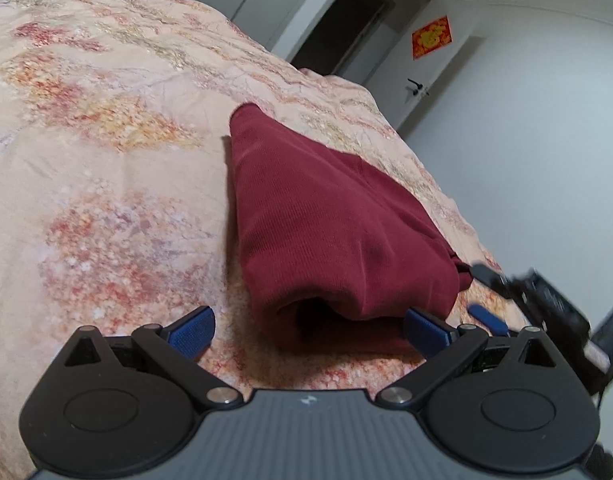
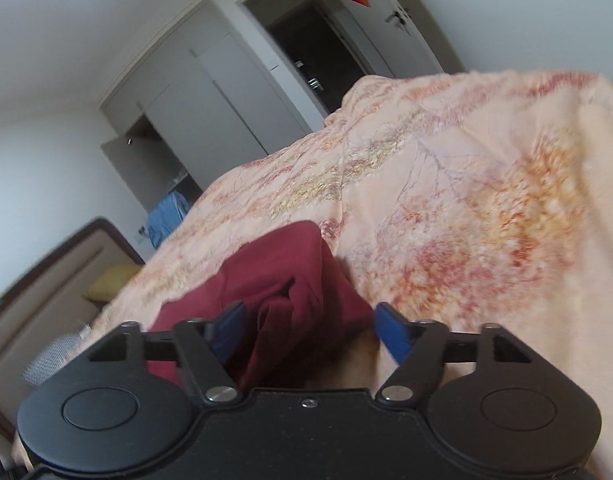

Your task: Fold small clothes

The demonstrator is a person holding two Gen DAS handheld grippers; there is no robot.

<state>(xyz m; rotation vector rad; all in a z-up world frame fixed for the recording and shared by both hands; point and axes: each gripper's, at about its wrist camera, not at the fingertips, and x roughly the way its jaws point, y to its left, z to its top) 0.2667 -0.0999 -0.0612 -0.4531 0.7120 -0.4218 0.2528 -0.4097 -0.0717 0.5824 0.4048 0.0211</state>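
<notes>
I see the red shirt point(image 1: 330, 216) folded on the bed point(image 1: 106, 152), near its right edge, its long side running away from me. My left gripper point(image 1: 308, 330) is spread wide at its near end. My right gripper point(image 2: 308, 330) is spread too, holding nothing, beside its bunched corner.

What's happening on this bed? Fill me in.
A person is folding a dark red garment on a bed with a floral bedspread, working a handheld claw in each hand. The garment lies folded into a thick bundle. The left claw stands open at its near end, not pinching it. The right claw is also open at the garment's edge, its blue pads clear of the cloth.
</notes>
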